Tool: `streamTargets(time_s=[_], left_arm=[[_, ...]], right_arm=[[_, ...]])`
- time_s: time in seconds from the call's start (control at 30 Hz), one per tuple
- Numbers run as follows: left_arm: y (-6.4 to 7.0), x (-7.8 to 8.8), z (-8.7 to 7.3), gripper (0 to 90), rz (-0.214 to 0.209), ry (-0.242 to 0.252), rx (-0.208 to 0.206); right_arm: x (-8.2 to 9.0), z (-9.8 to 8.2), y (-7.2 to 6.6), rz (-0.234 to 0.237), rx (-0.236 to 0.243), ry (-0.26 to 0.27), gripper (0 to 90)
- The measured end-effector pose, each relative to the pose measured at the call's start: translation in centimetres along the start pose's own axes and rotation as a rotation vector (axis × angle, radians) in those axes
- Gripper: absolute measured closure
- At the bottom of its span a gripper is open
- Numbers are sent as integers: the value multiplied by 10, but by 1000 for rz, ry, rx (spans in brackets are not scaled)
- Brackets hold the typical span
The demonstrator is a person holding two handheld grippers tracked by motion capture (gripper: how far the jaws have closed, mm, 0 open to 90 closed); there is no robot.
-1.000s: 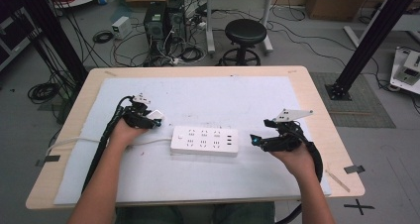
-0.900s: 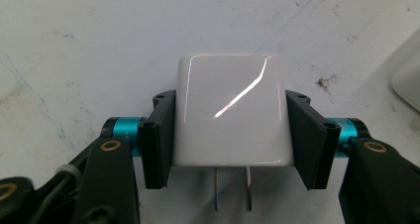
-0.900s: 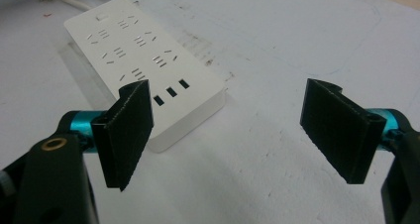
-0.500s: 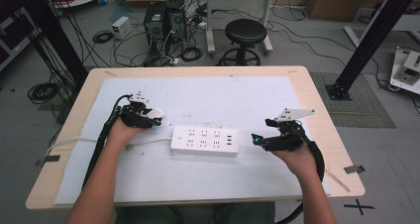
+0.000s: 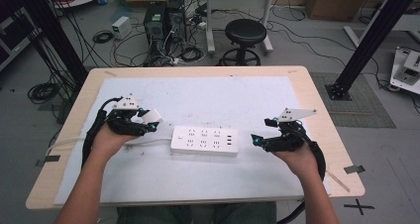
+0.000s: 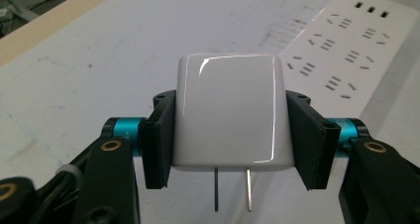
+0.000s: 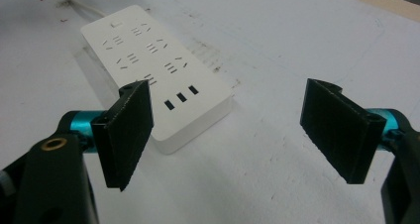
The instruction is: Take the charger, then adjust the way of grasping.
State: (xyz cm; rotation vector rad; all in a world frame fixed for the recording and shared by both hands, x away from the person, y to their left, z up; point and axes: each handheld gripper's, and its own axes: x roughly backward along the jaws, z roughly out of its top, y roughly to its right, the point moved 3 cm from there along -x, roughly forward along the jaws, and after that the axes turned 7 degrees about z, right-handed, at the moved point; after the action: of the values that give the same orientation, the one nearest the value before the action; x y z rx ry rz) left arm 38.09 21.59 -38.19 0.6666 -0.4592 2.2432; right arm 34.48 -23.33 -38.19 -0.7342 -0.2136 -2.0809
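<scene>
A: Near the left edge of the white-covered wooden table (image 5: 297,80), lifted off the surface, is a glossy white square plug-in charger block with two flat metal prongs (image 6: 230,116). The left gripper (image 5: 150,121) has it clamped by its two side faces, black pads pressed flat on either side, prongs hanging out underneath.

B: And the target?

A: By my reading, the white rectangular plastic power strip (image 5: 204,140), lying flat at the middle of the table nearer the front edge, its white cord (image 5: 143,143) running off toward the left edge. The strip and charger are apart; nothing is plugged in yet.

B: What worries you?

A: The block is smooth and shiny, and its sides taper a little. If the push into the socket meets resistance, it could slide up between the pads or twist, and then the prongs would go in crooked or skid across the face of the strip.

B: Would the strip stay put?

A: Perhaps not. It rests loose on the sheet, so a slanted push could shove it sideways. The right gripper (image 7: 233,120) hovers just off the strip's right end with its jaws spread wide and nothing between them, so it is not bracing anything.

B: Anything else?

A: The socket slots sit close together in rows. Picking the wrong pair, or straddling two sockets, seems an easy slip, since the block hides its own prongs from above.
</scene>
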Motion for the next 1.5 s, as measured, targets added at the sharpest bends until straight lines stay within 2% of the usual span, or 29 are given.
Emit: streamTargets(time_s=[0.13,0.17,0.23,0.5,0.53,0.6,0.63,0.7,0.73,0.8,0.87,0.93,0.97,1.1,1.13,1.17,1.23,1.3,1.33,1.43,1.47,1.5], left_arm=[[5,5,2,425,-7,13,-22],[10,11,4,425,-32,35,-41],[12,12,4,425,-44,34,-46],[11,10,2,425,-53,38,-45],[13,10,2,425,-46,38,-59],[16,10,3,425,-53,46,-58],[21,9,5,425,-63,59,-77],[21,9,5,425,-63,59,-77],[24,7,7,425,-81,59,-86],[29,7,8,425,-84,63,-99],[36,7,9,425,-96,81,-99],[36,7,9,425,-96,81,-99],[44,6,11,425,-110,97,-131],[56,3,12,425,-133,111,-180],[56,3,12,425,-133,111,-180],[64,2,12,425,-151,130,-195],[70,1,12,425,-167,143,-212],[73,0,12,425,-176,147,-218],[85,-2,13,425,-200,154,-245],[93,-4,14,425,-216,161,-258],[100,-6,15,425,-219,170,-291],[102,-7,16,425,-219,171,-301]], right_arm=[[1,0,-1,1,4,-4,211],[2,1,-2,0,2,-6,211],[2,1,-2,-2,-3,-5,211],[1,4,1,-1,-4,-12,211],[0,6,2,0,-3,-17,211],[1,6,1,3,-3,-17,211],[1,6,1,6,1,-16,211],[2,7,1,5,3,-19,211],[2,7,1,5,3,-19,211],[3,9,1,4,6,-21,211],[4,9,-1,7,4,-15,211],[4,9,-2,10,-3,-13,211],[4,9,-2,10,-3,-13,211],[2,9,-8,21,3,-17,211],[2,9,-8,21,3,-17,211],[1,9,-10,25,7,-22,211],[-1,9,-20,49,13,-27,211],[-1,9,-22,56,10,-28,211],[-1,10,-26,74,16,-29,211],[-3,11,-32,92,10,-31,211],[-4,11,-34,103,13,-31,211],[-7,11,-41,125,5,-41,211]])
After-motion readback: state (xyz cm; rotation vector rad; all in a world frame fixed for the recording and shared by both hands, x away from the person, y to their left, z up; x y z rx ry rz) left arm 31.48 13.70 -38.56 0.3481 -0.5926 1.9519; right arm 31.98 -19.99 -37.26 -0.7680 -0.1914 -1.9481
